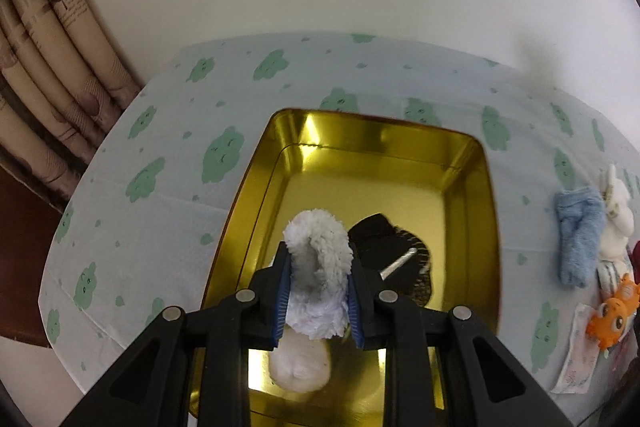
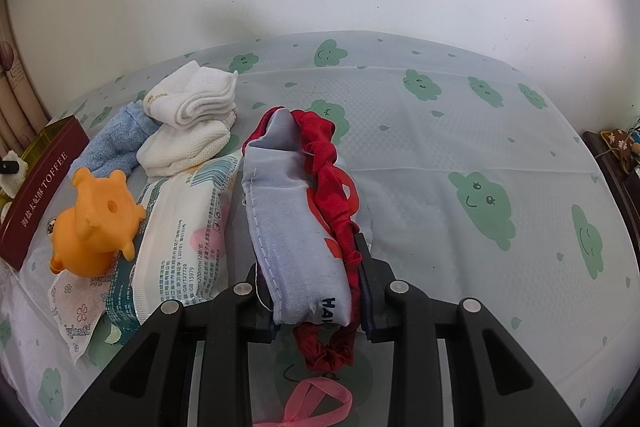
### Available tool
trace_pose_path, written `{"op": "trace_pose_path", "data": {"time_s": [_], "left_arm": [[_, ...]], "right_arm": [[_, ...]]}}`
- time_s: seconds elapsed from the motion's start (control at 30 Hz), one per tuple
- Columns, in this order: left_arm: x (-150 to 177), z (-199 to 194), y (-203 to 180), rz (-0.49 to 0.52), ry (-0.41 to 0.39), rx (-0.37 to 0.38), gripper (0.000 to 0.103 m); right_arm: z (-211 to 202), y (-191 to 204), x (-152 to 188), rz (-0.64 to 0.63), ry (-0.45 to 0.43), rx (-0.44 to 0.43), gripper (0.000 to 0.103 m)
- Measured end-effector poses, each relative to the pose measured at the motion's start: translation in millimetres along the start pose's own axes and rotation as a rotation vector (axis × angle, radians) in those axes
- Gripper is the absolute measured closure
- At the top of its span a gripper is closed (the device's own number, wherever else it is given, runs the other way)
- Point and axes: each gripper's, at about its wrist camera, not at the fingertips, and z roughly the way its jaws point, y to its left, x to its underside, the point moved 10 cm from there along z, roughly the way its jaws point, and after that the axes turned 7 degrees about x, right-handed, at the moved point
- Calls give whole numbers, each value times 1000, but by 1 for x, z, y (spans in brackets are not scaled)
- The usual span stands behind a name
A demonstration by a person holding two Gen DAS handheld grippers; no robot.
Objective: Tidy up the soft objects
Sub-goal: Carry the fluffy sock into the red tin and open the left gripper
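Observation:
My left gripper (image 1: 318,301) is shut on a fluffy white sock (image 1: 320,267) and holds it over the gold tin tray (image 1: 256,195). A black hairbrush-like item (image 1: 396,259) lies in the tray beside it. My right gripper (image 2: 316,291) is shut on a pale grey eye mask (image 2: 288,219) with a red ruffled strap (image 2: 332,171), just above the cloud-print cloth. A blue fluffy sock (image 2: 112,143), white socks (image 2: 192,119), an orange rubber toy (image 2: 96,223) and a wipes pack (image 2: 180,239) lie to the left of it.
The red-brown TOFFEE tin side (image 2: 40,195) stands at the far left in the right wrist view. A pink ribbon (image 2: 320,403) lies under the right gripper. A curtain (image 1: 52,75) hangs left of the table. A white wall is behind.

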Motion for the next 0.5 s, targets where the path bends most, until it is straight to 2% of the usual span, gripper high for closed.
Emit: {"op": "trace_pose_path", "data": {"time_s": [0.23,0.43,0.5], "left_arm": [[1,10,11,-11,17,-12,78],[3,15,14,-17,21,-32,74],[2,15,15,-17,16,-42,70]], "right_arm": [[0,0,0,-1,0,2,74],[0,0,0,-2,1,1,74],[0,0,0,-2,1,3,74]]}}
